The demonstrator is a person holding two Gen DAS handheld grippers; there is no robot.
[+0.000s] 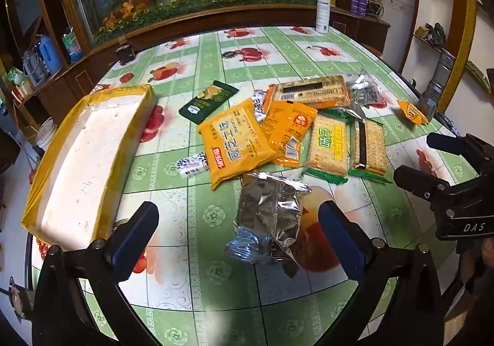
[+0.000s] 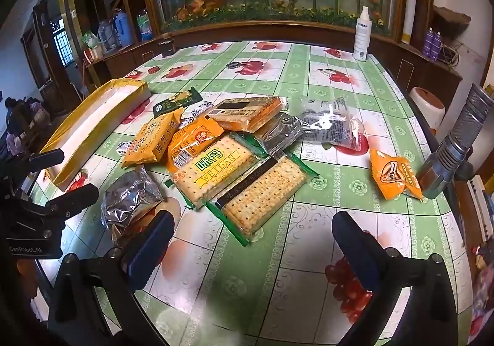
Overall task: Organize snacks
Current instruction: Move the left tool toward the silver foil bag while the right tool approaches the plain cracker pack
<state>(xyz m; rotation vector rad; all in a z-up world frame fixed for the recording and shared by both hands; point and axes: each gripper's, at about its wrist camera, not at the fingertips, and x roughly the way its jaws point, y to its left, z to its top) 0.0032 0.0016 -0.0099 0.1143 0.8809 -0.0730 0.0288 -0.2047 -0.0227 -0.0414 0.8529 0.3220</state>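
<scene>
Several snack packets lie in a loose pile on the green patterned table (image 1: 216,284). A silver foil packet (image 1: 268,216) lies nearest, between the open fingers of my left gripper (image 1: 237,231). Behind it are a yellow packet (image 1: 237,142), an orange packet (image 1: 287,129) and two cracker packs (image 1: 330,145). The yellow-edged white box (image 1: 89,160) stands at the left. My right gripper (image 2: 253,244) is open and empty, just in front of the cracker packs (image 2: 262,191). A small orange packet (image 2: 392,176) lies apart at the right.
A metal flashlight (image 2: 457,142) stands at the table's right edge. A white spray bottle (image 2: 361,34) stands at the far edge. A wooden cabinet with a plant mural runs behind the table. The right gripper (image 1: 447,176) shows at the right of the left wrist view.
</scene>
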